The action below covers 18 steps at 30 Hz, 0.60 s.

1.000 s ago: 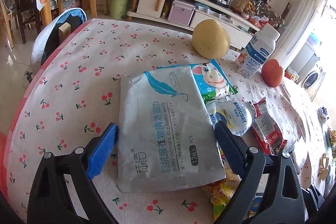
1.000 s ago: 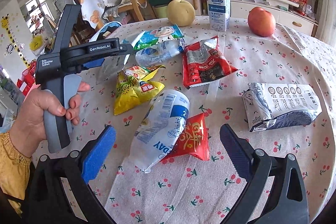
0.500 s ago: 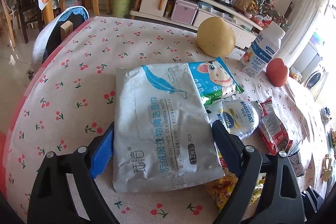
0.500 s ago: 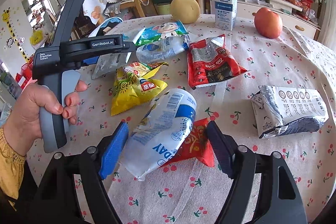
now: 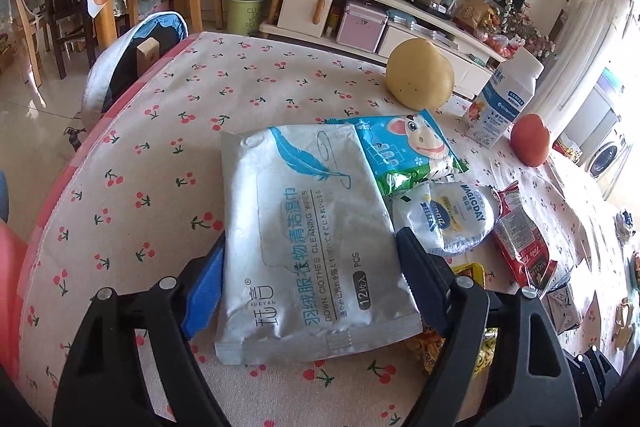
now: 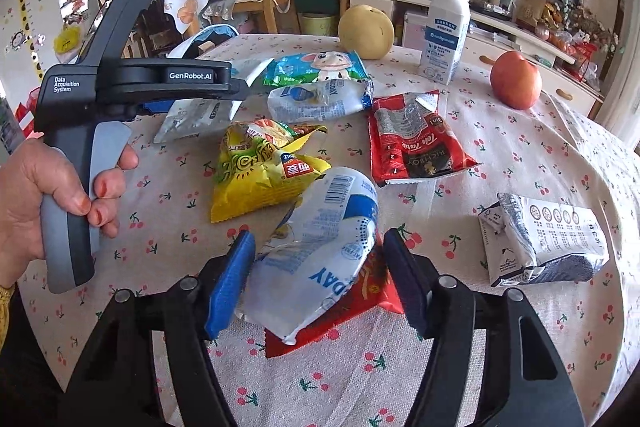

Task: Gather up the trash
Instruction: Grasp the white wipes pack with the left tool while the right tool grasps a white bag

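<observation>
Pickup step, both hands at once. Left gripper (image 5: pixel 312 279): jaws have just been closing, wet-wipes packet (image 5: pixel 308 227) between them, flat on the cherry-print tablecloth (image 5: pixel 160 131); both pads look to meet its side edges, so I read it as gripped. Right gripper (image 6: pixel 316 279): jaws have just been closing, crumpled white-and-blue milk pouch (image 6: pixel 320 251) between them, over a red wrapper (image 6: pixel 360 295); blue pad touches, dark pad stands apart, so not yet gripped. Next, by my judgement: finish the right squeeze, then lift both clear without dragging the red wrapper along.
</observation>
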### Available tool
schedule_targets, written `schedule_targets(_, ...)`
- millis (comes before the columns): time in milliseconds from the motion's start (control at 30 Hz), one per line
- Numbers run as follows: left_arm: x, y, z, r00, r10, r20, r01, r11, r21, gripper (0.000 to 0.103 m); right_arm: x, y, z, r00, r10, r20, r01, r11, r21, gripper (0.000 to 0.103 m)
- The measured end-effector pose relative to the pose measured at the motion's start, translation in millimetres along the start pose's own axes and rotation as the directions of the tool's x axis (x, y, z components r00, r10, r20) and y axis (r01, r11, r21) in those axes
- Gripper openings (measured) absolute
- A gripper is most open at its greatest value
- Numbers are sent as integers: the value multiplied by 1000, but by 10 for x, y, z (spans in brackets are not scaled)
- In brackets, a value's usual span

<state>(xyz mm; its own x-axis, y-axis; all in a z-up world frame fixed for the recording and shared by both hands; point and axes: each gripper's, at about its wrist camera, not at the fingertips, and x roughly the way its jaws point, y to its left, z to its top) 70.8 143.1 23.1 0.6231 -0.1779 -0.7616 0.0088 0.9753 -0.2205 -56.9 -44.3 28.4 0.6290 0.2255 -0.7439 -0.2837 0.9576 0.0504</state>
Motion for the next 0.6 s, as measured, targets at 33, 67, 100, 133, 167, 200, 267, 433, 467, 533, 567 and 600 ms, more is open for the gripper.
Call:
schedule_targets(33,-18,15,-12,1000,-1,1,1,1000,-5,81,0,-5,3,1000,2,2,-2,1000,2,61)
schedule_targets(67,-44,31,-28,1000,-5,2,5,1000,-11,81,2,-9,6,1000,4,3,-4,1000,3,61)
schedule_targets(100,-69,45,-44,1000,-8,3,8,1000,-15,81,1,-1,4,1000,5,5,-5,1000,4,60)
schedule_targets(133,-104,58,-64,1000,-13,6,13,1000,-18,81,-6,3,8,1000,4,9,-4,1000,3,56)
schedule_targets(167,-140,66,-78,1000,-18,11,18,1000,-20,80,-17,7,14,1000,4,14,-4,1000,1,49)
schedule_targets(200,-176,78,-91,1000,-23,16,23,999,-23,80,-36,22,14,1000,6,19,-6,1000,0,47)
schedule_targets(267,-257,111,-118,999,-33,26,33,999,-30,80,-55,44,24,1000,8,21,-8,1000,-4,42)
schedule_targets(433,-429,201,-187,998,-41,44,43,998,-43,80,-75,98,19,999,17,30,-17,1000,-10,37)
schedule_targets(467,-465,220,-202,998,-42,49,44,998,-45,80,-84,114,23,999,17,34,-17,1000,-14,35)
schedule_targets(533,-523,270,-218,997,-45,55,48,998,-52,80,-105,150,29,999,17,40,-16,1000,-21,32)
schedule_targets(567,-556,294,-229,997,-48,58,51,997,-58,80,-116,170,28,999,15,43,-14,1000,-27,30)
schedule_targets(600,-586,314,-241,997,-51,60,55,996,-65,80,-123,187,23,999,13,47,-11,999,-31,30)
